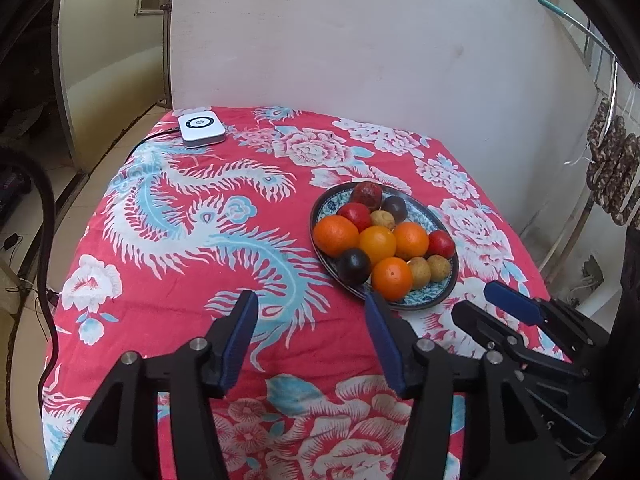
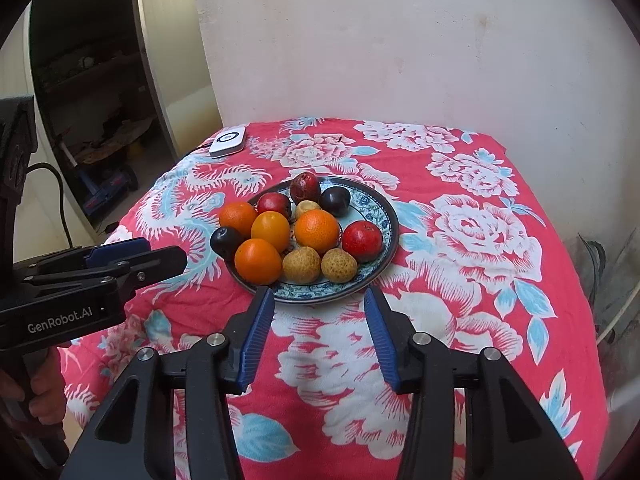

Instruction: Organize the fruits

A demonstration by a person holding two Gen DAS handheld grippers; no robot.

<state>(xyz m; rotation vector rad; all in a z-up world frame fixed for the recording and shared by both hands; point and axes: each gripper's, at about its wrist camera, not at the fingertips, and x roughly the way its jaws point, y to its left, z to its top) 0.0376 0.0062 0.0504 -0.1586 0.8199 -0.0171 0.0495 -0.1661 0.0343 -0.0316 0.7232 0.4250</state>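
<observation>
A blue patterned plate (image 1: 424,300) (image 2: 378,216) holds several fruits: oranges (image 1: 335,235) (image 2: 317,230), red fruits (image 1: 441,243) (image 2: 362,240), dark plums (image 1: 353,266) (image 2: 334,201) and small tan fruits (image 1: 439,268) (image 2: 301,264). My left gripper (image 1: 312,304) is open and empty, above the cloth left of the plate's near edge. My right gripper (image 2: 318,300) is open and empty, just in front of the plate's near rim. The right gripper also shows in the left wrist view (image 1: 480,300), and the left gripper in the right wrist view (image 2: 160,254).
The table wears a red cloth (image 1: 180,240) (image 2: 460,320) with dragon and flower patterns. A small white device (image 1: 201,130) (image 2: 228,142) with a cable lies at the far left corner. A white wall (image 1: 360,40) stands behind the table.
</observation>
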